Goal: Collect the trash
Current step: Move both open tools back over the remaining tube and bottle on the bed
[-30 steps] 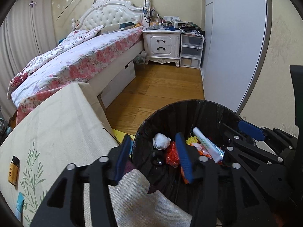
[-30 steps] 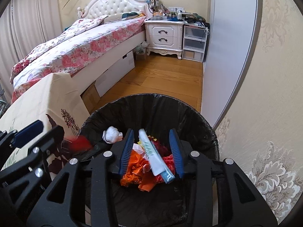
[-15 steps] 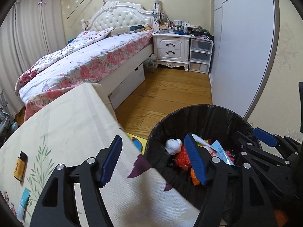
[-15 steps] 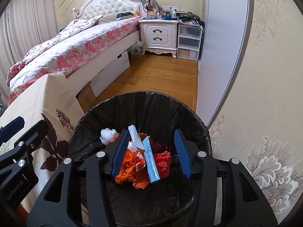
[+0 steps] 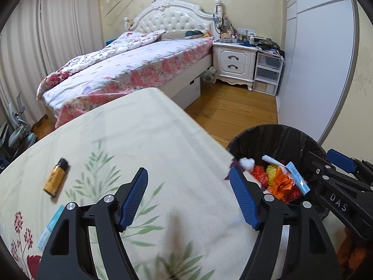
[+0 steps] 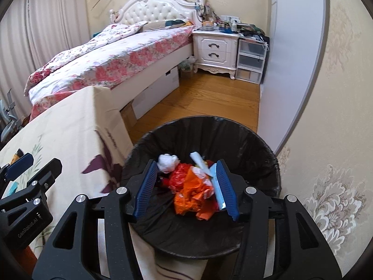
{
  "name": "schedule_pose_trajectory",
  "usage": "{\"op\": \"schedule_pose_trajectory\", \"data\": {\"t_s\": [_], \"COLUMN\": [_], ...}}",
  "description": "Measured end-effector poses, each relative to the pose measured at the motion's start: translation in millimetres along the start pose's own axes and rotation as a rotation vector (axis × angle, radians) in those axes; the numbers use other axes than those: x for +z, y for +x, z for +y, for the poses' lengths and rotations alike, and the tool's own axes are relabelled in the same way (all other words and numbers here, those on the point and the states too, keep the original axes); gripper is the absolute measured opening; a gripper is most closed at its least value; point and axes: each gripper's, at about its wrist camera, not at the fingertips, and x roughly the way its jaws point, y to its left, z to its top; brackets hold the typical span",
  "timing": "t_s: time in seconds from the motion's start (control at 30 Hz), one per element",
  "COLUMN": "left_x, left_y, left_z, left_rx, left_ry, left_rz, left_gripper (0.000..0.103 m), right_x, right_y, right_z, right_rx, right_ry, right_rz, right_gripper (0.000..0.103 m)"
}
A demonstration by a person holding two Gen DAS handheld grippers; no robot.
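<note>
A black-lined trash bin point(image 6: 205, 186) is standing on the floor just beside the corner of the cloth-covered worktop point(image 5: 139, 140), already holding a white paper wad point(image 6: 167, 162), red and orange plastic wrappers point(image 6: 193, 191) and a pale blue packet point(image 5: 297, 180). Above the bin the right claw point(image 6: 186, 189) is hanging with its jaws partly apart after opening in the last moment, nothing pressed between the blue pads, the rubbish lying loose below them. Beside the bin, over the worktop, the left claw point(image 5: 188, 199) is hovering with jaws spread wider, likewise just opened and empty.

Farther from the bin, on the worktop's floral cloth, a yellow lighter point(image 5: 56, 177) and a light blue wrapper strip point(image 5: 50, 228) are lying well apart from the claws; whether the lighter counts as trash cannot be judged from here. The drop looks complete, and the next pickup is likely beginning.

To do it well, the left claw should be keeping its jaws wide, travelling away from the bin toward the flat strip, then lowering at a shallow angle so one pad slides under the strip's edge without bunching the cloth. The right claw should be lifting clear of the bin's liner, whose thin rim could snag.
</note>
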Motion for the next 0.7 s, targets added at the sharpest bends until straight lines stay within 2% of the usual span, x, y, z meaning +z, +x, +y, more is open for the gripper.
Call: {"op": "schedule_pose_trajectory", "data": {"t_s": [0.23, 0.47, 0.7], "left_x": [-21, -41, -62], "left_y": [-21, -34, -34], "left_z": [47, 97, 147], "left_rx": [0.071, 0.182, 0.245], "left_ry": [-0.060, -0.120, -0.206], "left_rz": [0.010, 0.031, 0.104], "left_gripper": [0.071, 0.071, 0.071], "right_x": [-9, -21, -31], "right_y": [-9, -16, -18], "right_z": [48, 93, 129], "right_rx": [0.080, 0.160, 0.210], "right_ry": [-0.079, -0.159, -0.226], "right_rz": [0.020, 0.043, 0.069], "right_gripper": [0.056, 0.056, 0.056]}}
